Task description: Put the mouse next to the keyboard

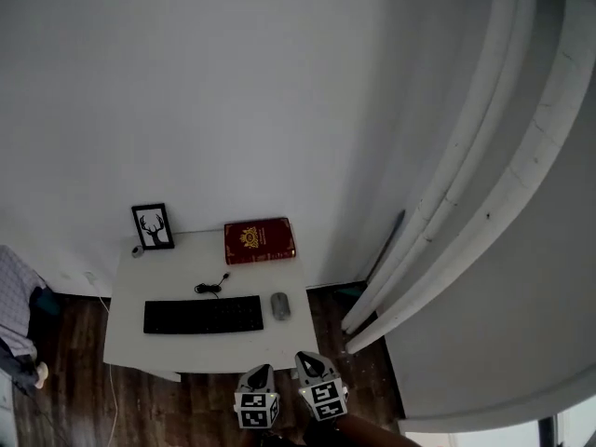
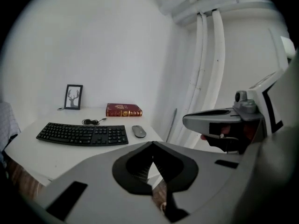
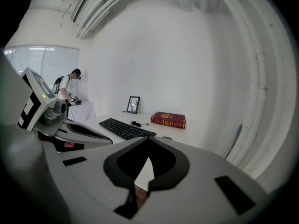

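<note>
A grey mouse (image 1: 279, 305) lies on the white desk (image 1: 130, 343), just right of the black keyboard (image 1: 203, 315). The left gripper view also shows the mouse (image 2: 138, 131) beside the keyboard (image 2: 84, 133). In the right gripper view only a sliver of the mouse (image 3: 167, 137) shows past the jaws, right of the keyboard (image 3: 125, 128). My left gripper (image 1: 260, 372) and right gripper (image 1: 308, 361) hang side by side off the desk's near edge, away from both. Each gripper's jaws meet, left gripper (image 2: 152, 143) and right gripper (image 3: 148, 138), with nothing between them.
A red book (image 1: 259, 240) and a framed deer picture (image 1: 153, 225) stand at the desk's back edge. The keyboard's coiled cable (image 1: 212, 288) lies behind it. White curtains (image 1: 438, 250) hang at the right. Wooden floor (image 1: 65, 343) surrounds the desk. A person (image 3: 70, 85) stands far off.
</note>
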Demonstrator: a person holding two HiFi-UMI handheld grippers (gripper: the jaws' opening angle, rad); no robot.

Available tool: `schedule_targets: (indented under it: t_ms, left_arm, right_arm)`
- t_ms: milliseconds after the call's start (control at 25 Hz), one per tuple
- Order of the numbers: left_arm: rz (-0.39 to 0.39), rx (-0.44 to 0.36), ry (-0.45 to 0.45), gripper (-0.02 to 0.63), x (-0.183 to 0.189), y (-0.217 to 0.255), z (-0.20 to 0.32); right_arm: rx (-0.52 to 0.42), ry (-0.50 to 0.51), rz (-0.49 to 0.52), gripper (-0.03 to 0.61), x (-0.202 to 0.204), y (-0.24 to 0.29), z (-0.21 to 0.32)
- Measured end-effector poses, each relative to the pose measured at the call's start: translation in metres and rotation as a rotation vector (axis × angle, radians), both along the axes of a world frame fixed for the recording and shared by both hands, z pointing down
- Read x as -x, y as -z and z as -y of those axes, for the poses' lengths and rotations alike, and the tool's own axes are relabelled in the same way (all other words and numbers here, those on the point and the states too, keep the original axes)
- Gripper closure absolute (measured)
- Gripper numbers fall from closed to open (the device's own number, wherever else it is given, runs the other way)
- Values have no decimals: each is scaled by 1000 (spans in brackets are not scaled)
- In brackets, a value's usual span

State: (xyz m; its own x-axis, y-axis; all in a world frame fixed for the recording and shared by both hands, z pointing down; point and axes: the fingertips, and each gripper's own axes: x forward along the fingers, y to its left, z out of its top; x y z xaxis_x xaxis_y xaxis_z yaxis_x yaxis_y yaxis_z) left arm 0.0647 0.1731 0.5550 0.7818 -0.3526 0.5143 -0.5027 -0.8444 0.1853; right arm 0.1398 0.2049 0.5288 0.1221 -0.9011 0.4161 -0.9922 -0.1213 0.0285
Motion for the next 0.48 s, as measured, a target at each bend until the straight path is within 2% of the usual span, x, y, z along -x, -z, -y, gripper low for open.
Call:
schedule_targets:
  t_ms: [200, 360, 480]
  left_arm:
    - [-57, -69, 42, 614, -15, 31, -14]
    - [-118, -78, 93, 614, -40, 58, -21]
    - [-82, -74, 88, 614, -48, 53, -43]
  right_arm:
    - [-57, 57, -8, 558, -13, 21, -21]
    - [-90, 110, -36, 558, -28, 38, -40]
    - [-93, 125, -10, 558, -32, 37, -65]
